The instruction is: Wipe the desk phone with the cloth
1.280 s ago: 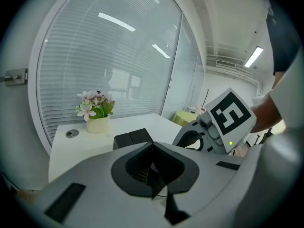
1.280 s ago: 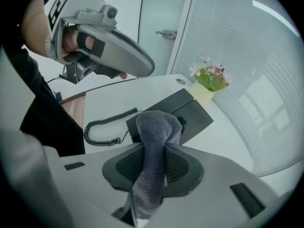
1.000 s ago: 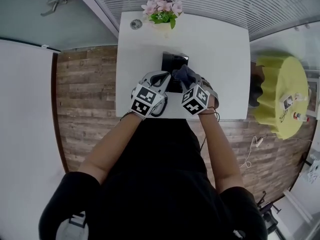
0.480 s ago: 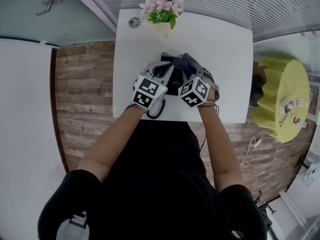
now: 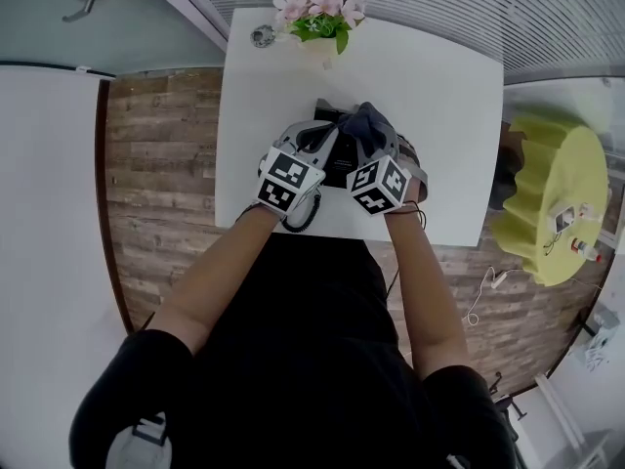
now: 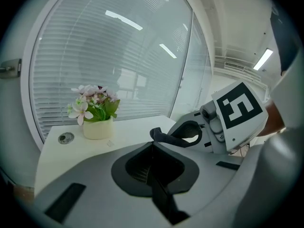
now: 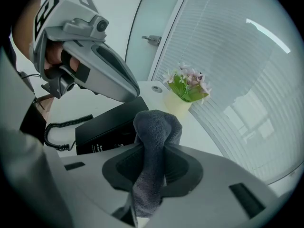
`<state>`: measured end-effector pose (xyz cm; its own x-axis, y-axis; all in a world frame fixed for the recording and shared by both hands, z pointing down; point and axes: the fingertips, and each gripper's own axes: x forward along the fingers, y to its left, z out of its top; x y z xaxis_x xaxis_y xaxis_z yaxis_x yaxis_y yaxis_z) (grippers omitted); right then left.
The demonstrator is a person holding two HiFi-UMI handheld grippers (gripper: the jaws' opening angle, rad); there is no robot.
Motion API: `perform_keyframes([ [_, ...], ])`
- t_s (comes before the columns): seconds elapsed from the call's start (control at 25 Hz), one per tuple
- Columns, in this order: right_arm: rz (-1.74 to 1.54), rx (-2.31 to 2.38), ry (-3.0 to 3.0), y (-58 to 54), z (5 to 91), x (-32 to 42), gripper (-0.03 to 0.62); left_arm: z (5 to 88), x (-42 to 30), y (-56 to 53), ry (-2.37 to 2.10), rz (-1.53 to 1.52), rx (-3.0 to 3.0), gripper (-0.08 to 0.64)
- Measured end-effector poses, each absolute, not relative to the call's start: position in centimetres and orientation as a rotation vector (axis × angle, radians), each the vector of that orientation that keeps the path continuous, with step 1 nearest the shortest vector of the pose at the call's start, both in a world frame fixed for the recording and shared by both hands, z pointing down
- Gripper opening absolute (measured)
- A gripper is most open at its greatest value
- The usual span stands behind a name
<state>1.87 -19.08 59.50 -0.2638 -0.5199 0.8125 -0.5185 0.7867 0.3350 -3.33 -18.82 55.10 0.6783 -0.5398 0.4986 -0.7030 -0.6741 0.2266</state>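
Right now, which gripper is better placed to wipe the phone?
Right. The right gripper is shut on the cloth, close by the desk phone. The left gripper is shut and empty, so it would need the cloth first.

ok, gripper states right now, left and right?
Left gripper: closed, nothing held.
Right gripper: closed on the cloth.

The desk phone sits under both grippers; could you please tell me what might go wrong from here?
1. The cloth is bunched in the right gripper, so its hard jaws might scrape the desk phone.
2. The left gripper hangs close beside the right one, and the two could knock together.
3. The coiled cord lies near the table edge and might snag.
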Motion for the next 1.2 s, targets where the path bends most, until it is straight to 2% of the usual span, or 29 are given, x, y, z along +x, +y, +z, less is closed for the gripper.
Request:
perform_keyframes([
  [1.2, 0.116, 0.673, -1.86, -7.8, 64.7, 1.4, 0.098, 58.7, -3.6, -11.9, -0.883, 0.62, 2.474, 0.011],
])
